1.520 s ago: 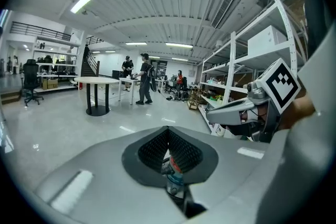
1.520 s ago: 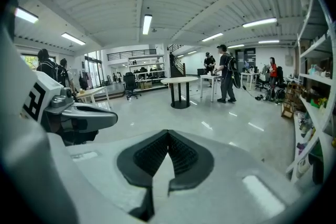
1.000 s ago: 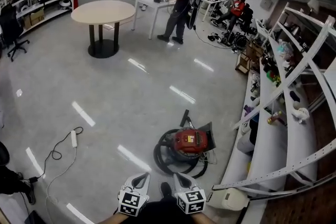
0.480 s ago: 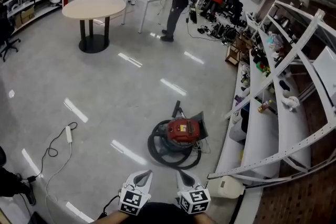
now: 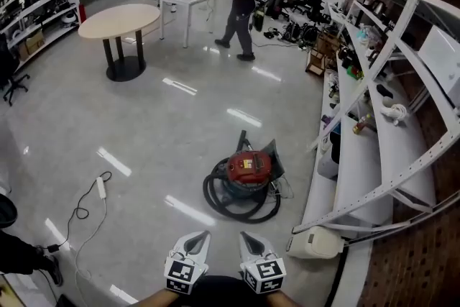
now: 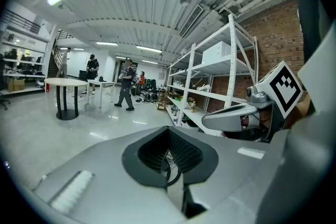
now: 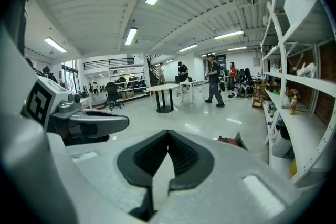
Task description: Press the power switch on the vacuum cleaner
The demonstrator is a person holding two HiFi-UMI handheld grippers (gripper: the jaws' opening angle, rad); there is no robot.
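Red vacuum cleaner (image 5: 248, 167) on floor (image 5: 158, 118) by shelving (image 5: 357, 176), hose (image 5: 223, 203) coiled round it, well ahead of left tool (image 5: 201, 236) and right tool (image 5: 245, 236), both pressed together, empty; likely rigid, heavy, so press its top, no grip.

Bare glossy grey floor (image 5: 180, 154) lies open before the red canister vacuum cleaner (image 5: 249, 167) and to its left. A black coiled hose (image 5: 237, 215) rings its near side; the white metal shelving rack (image 5: 356, 176) stands close on its right.

Lab workshop: cluttered white shelving (image 5: 357, 167), brick wall (image 5: 420, 262), polished floor (image 5: 158, 126).
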